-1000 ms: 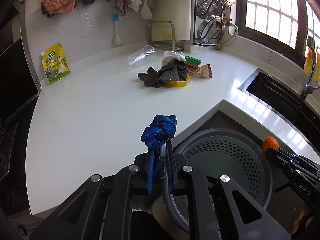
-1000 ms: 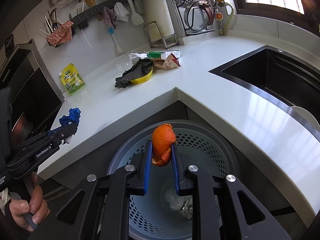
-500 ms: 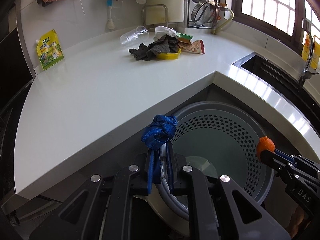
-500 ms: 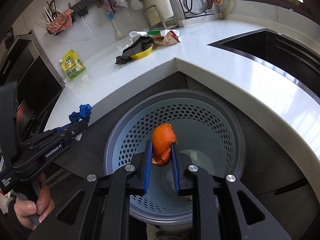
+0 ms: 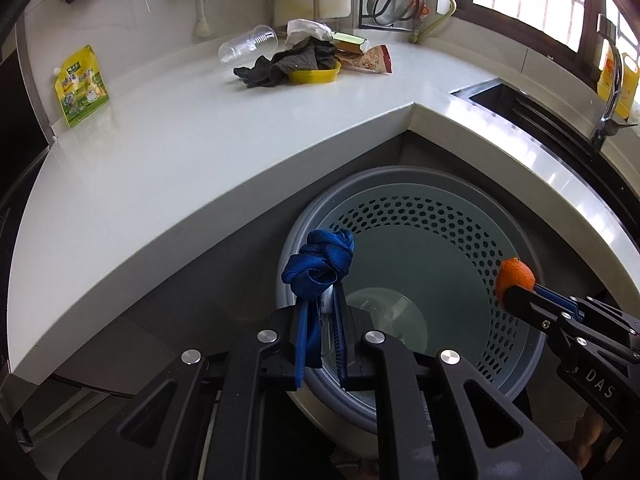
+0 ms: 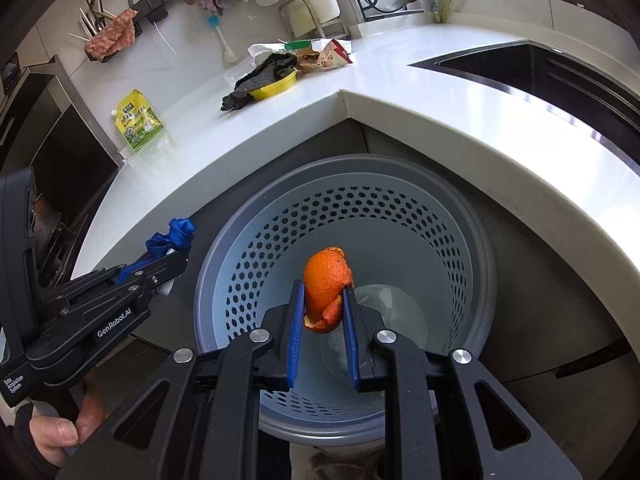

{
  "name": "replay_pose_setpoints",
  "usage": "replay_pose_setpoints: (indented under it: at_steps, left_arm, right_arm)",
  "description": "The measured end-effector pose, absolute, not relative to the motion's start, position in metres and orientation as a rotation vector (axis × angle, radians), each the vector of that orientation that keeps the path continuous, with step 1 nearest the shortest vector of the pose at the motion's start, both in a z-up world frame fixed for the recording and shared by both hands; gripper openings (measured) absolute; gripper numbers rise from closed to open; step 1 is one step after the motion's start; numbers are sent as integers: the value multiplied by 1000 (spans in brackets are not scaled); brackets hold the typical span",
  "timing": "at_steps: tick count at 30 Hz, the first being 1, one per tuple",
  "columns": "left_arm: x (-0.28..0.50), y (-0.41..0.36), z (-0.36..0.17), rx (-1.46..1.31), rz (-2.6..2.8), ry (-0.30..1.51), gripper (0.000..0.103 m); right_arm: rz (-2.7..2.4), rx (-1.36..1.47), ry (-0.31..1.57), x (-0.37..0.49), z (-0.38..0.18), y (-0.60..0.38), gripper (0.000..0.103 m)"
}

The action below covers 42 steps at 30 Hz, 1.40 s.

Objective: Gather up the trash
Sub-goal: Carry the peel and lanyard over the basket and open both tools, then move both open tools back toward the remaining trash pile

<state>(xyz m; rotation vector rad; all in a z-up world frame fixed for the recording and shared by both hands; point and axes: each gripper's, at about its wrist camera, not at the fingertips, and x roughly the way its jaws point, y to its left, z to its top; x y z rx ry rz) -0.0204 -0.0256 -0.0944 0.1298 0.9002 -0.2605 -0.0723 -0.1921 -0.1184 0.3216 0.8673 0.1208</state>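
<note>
My left gripper [image 5: 320,300] is shut on a knotted blue strap [image 5: 318,264] and holds it over the near left rim of a grey perforated trash bin [image 5: 440,216]. The strap also shows in the right wrist view [image 6: 174,238]. My right gripper [image 6: 322,304] is shut on a piece of orange peel [image 6: 326,280], held over the bin's opening [image 6: 300,208]. The peel also shows in the left wrist view [image 5: 514,276], at the bin's right side. Crumpled clear trash lies at the bin's bottom [image 6: 376,304].
On the white counter [image 5: 160,152] at the back lie a clear plastic cup [image 5: 248,44], a dark cloth [image 5: 288,64] over a yellow dish [image 5: 316,76], snack wrappers [image 5: 368,60] and a yellow pouch [image 5: 80,86]. A sink [image 6: 540,64] is at the right.
Both grippers have moved back from the counter and down over the bin, each still holding its item. The bin now fills more of both views.
</note>
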Motion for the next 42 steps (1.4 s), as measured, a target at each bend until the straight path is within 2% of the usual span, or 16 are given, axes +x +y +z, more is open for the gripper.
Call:
replay_pose_setpoints:
  at_steps: [21,30,32,34,35,42]
  left_arm:
    - [-17,-40,-102,125,-294,947,12]
    - [-18,-40,-102,121,-294,951,16]
    - [-18,-40,-102,121,-289,949,25]
    - [-20,-38,-100,118,-281,942,48]
    - [-20,-37,-99,115,-279,934,56]
    - [-21,-35,-97,111,-272,930,62]
  right_arm:
    - [130,347,879,-74,-128,-200,18]
    - [129,353,870,-77,-127,-202,20]
    - [128,356,866,-78,-126,-203,22]
    - [125,361,858,-79,-124,-204,32]
    - [124,364,854,-79,-123,-205,34]
    - [120,375,837,-80,-121,-208,47]
